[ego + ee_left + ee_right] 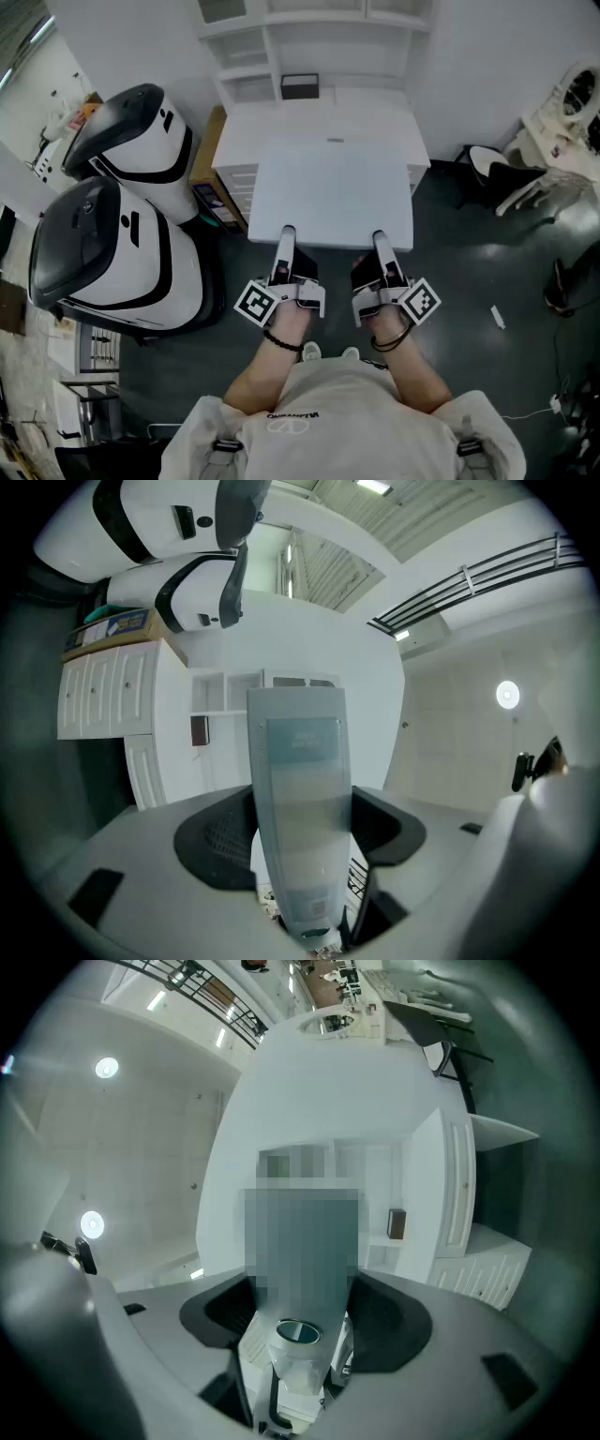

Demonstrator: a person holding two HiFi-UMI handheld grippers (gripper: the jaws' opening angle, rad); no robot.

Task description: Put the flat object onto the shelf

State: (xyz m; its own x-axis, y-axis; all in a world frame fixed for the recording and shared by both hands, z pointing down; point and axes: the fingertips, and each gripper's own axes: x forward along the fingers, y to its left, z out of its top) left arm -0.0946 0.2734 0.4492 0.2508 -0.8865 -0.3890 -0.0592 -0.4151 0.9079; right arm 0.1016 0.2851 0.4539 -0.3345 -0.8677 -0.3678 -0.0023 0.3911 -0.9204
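The flat object is a large white board, held level above the white cabinet top. My left gripper and my right gripper each clamp its near edge, about a hand's width apart. In the left gripper view the board runs edge-on between the jaws, with a printed label on its face. A blurred patch covers most of it in the right gripper view. The white shelf unit stands against the wall behind the cabinet, and a dark box sits in one of its bays.
Two big white-and-black machine housings stand close on the left of the cabinet. A dark chair and a white table are on the right. The floor is dark grey.
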